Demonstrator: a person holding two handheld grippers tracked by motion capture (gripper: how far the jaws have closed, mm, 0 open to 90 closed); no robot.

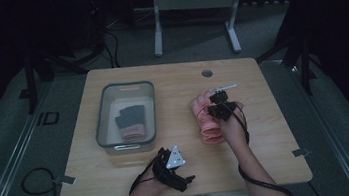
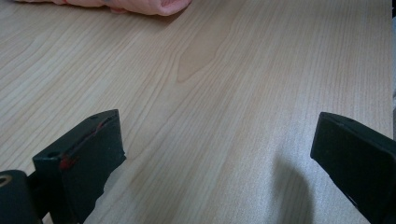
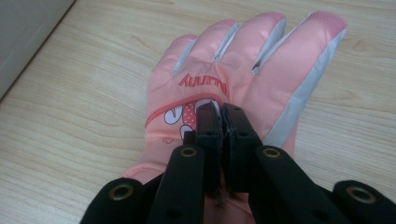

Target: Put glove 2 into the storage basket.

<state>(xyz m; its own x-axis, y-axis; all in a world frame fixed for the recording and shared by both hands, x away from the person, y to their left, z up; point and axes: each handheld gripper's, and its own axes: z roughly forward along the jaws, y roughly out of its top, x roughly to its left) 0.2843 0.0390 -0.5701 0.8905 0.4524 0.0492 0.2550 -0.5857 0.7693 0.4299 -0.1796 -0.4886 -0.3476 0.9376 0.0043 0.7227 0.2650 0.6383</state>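
The right gripper (image 3: pixel 223 122) had its jaws pinched on the pink glove (image 3: pixel 243 79), well right of the clear bin (image 1: pixel 100 118) — a thin fold likely to slip — while the left gripper (image 2: pixel 217 154) stood agape near the bin's front.

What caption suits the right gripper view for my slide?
Right tool shut on a pink glove lying flat on the wooden table.
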